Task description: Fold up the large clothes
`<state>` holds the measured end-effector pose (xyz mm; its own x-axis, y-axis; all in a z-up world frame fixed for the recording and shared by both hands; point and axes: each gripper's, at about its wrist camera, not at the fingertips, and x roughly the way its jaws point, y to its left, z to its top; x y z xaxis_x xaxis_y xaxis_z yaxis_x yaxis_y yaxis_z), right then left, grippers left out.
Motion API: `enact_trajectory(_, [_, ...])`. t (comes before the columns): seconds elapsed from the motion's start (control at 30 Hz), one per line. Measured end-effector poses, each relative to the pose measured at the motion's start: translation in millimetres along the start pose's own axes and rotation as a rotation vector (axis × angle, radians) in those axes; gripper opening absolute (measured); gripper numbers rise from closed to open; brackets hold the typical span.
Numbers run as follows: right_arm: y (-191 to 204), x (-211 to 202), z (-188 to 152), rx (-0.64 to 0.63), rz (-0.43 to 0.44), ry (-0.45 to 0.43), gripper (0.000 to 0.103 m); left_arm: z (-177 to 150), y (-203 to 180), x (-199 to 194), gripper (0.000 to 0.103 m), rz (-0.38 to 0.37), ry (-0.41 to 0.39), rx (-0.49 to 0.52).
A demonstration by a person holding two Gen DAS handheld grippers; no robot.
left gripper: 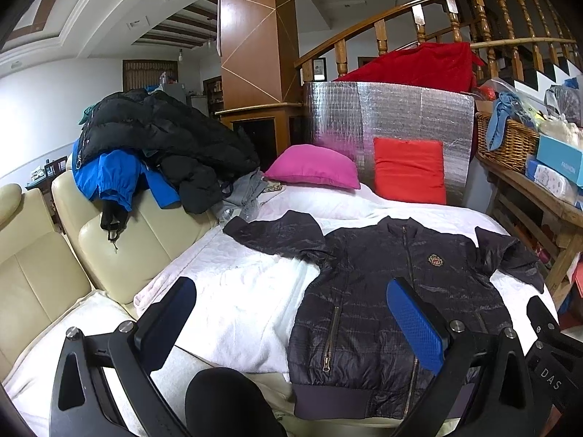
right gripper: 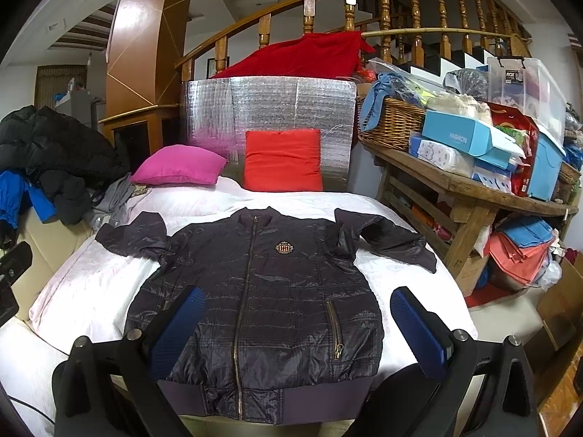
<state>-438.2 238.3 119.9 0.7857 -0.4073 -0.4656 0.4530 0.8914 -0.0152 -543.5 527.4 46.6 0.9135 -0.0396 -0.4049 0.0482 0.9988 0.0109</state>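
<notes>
Dark jacket (right gripper: 262,306) lies zipped, front up, flat on the white bed cover (left gripper: 233,291), sleeves out; its hem is partly cut off behind the tongs. Left tongs (left gripper: 291,324) and right tongs (right gripper: 295,331) are both spread, holding nothing. Wicker basket (right gripper: 390,123) on the table (right gripper: 473,189) holds blue cloth, probably clothing.

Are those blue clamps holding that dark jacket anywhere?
No. Both the left gripper and right gripper are open above the jacket, holding nothing.
</notes>
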Motion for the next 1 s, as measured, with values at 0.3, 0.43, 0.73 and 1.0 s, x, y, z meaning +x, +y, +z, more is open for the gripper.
enact_trajectory(0.3, [2, 1, 0, -0.008, 0.002, 0.004, 0.103, 1, 119, -120, 0.103, -0.013, 0.03, 0.038])
enact_trajectory(0.43, [2, 1, 0, -0.006, 0.001, 0.002, 0.103, 29, 146, -140, 0.103, -0.018, 0.039, 0.051])
enact_trajectory(0.73, [1, 1, 1, -0.008, 0.003, 0.002, 0.103, 96, 109, -105, 0.103, -0.018, 0.058, 0.078])
enact_trajectory(1.0, [0, 2, 2, -0.01, 0.005, 0.006, 0.103, 72, 76, -97, 0.103, -0.008, 0.052, 0.071])
